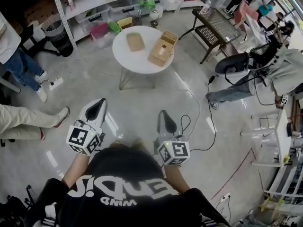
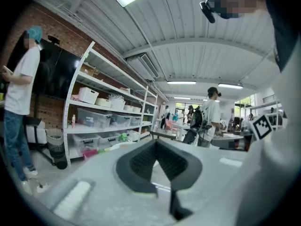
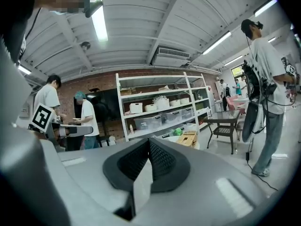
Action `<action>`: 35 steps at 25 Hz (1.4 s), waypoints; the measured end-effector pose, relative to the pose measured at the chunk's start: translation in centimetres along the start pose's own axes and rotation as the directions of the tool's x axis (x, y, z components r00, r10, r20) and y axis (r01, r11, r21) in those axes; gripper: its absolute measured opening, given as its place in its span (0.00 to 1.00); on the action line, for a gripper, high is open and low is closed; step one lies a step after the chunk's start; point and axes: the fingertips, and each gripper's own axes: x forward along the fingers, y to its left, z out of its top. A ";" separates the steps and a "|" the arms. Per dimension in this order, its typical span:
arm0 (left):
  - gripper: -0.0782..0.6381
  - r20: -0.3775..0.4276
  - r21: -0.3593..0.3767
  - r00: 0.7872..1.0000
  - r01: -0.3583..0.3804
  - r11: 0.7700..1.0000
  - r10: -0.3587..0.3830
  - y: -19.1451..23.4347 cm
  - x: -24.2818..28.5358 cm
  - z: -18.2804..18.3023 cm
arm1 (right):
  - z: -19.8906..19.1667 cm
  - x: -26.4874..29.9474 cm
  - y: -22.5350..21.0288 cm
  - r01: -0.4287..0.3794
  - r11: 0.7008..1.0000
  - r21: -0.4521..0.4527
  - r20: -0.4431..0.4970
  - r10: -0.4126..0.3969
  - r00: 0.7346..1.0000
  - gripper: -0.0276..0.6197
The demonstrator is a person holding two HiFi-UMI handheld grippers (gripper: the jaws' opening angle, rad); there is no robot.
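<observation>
Left gripper (image 1: 98, 105) and right gripper (image 1: 164, 117) are both closed and empty, well short of the worktop (image 1: 124, 56). The floor cable (image 1: 189, 123) before it might trip feet.

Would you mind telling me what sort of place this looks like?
Most likely a workshop or lab space: white storage shelves with plastic bins stand against a brick wall, and a round white table holds wooden boxes.

Grey left gripper (image 1: 100, 101) and right gripper (image 1: 163, 112), black ribbed fingers (image 2: 140, 163) (black-and-white marker cubes (image 1: 83, 140))
</observation>
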 end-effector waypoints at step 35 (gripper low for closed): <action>0.11 0.010 -0.021 1.000 0.004 1.000 -0.004 16.4 16.0 2.4 | 2.1 24.3 -1.6 -0.071 0.997 -0.022 -0.012 0.070 0.997 0.04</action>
